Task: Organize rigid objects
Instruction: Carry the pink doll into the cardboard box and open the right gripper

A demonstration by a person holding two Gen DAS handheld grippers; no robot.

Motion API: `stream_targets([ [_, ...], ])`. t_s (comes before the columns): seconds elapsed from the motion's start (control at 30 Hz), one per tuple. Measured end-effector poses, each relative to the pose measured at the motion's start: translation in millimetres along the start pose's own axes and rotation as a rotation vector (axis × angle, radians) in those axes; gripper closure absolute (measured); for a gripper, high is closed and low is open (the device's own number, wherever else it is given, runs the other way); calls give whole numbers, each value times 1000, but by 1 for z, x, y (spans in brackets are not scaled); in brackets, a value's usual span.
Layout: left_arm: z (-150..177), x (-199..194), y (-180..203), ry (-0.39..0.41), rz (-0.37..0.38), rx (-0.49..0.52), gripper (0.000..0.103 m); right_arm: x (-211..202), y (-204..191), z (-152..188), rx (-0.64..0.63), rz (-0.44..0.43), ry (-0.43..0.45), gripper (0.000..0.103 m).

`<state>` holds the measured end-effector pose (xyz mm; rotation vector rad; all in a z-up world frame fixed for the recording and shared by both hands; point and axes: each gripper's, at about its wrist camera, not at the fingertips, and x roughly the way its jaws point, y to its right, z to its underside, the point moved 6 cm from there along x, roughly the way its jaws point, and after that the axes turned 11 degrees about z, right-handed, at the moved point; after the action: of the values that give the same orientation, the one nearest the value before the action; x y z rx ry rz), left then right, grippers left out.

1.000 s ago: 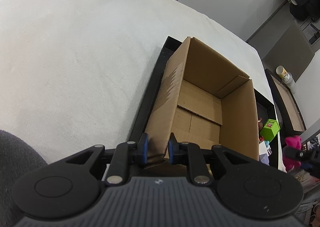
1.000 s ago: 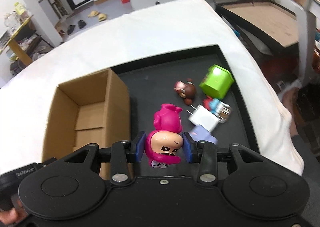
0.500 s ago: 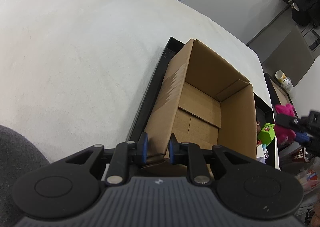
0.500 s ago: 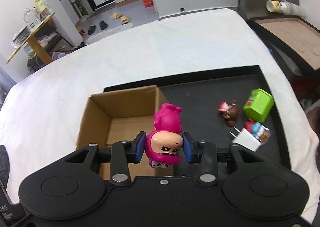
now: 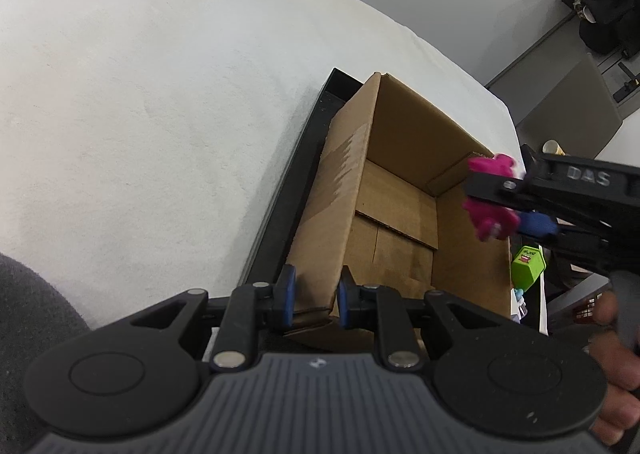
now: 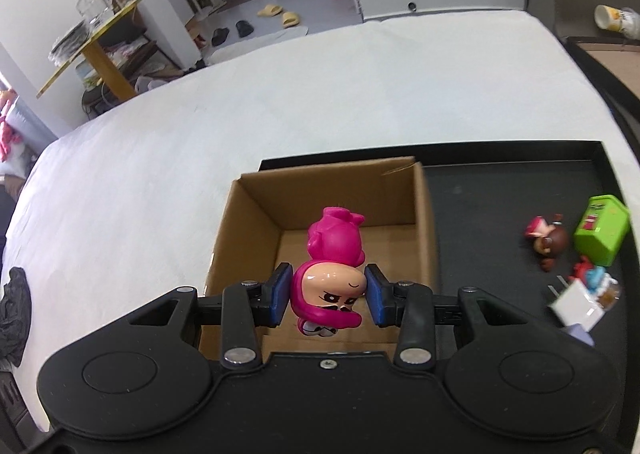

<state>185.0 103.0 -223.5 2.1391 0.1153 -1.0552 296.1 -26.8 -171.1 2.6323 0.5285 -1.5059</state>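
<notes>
My right gripper (image 6: 328, 296) is shut on a pink toy figure (image 6: 334, 254), holding it by the head above the open cardboard box (image 6: 256, 210). In the left wrist view the same pink toy figure (image 5: 490, 194) hangs over the box's right wall, clamped in the right gripper (image 5: 504, 206). My left gripper (image 5: 314, 292) is shut on the near corner of the cardboard box (image 5: 340, 194), one pad inside and one outside the wall. The box stands on the left part of a black tray (image 6: 500, 214) and has nothing inside.
On the tray's right side lie a green block (image 6: 600, 230), a small brown figure (image 6: 548, 240), a white charger (image 6: 576, 304) and a little blue-red toy (image 6: 592, 276). White cloth (image 5: 160, 94) covers the table around the tray. A person's hand (image 5: 616, 354) shows at the right.
The right gripper has carried the pink figure leftward from over the tray's loose toys to above the box. The left gripper has kept its hold on the box corner.
</notes>
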Motion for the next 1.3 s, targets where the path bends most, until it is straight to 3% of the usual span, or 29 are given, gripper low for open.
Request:
stream_targets([
  [0.43, -2, -2, -6, -5, 9, -19, 83, 25, -30, -6, -57, -28, -26, 63],
  [0.5, -2, -3, -6, -4, 10, -28, 83, 22, -38, -7, -82, -44, -9, 53],
  [0.6, -3, -4, -7, 0, 11, -36, 83, 19, -41, -6, -97, -49, 0, 51],
  [0.97, -3, -6, -7, 2, 5, -32, 83, -2, -21, 6, -55, -70, -18, 50],
  [1.03, -3, -6, -6, 1, 3, -30, 83, -7, -16, 9, -39, -72, -15, 46],
  [1.1, -3, -5, -4, -2, -3, -23, 83, -14, -8, 12, -17, -68, -5, 37],
  [1.3, -5, -2, 2, -17, -26, 13, 83, -31, 20, 22, 75, -78, -3, 32],
])
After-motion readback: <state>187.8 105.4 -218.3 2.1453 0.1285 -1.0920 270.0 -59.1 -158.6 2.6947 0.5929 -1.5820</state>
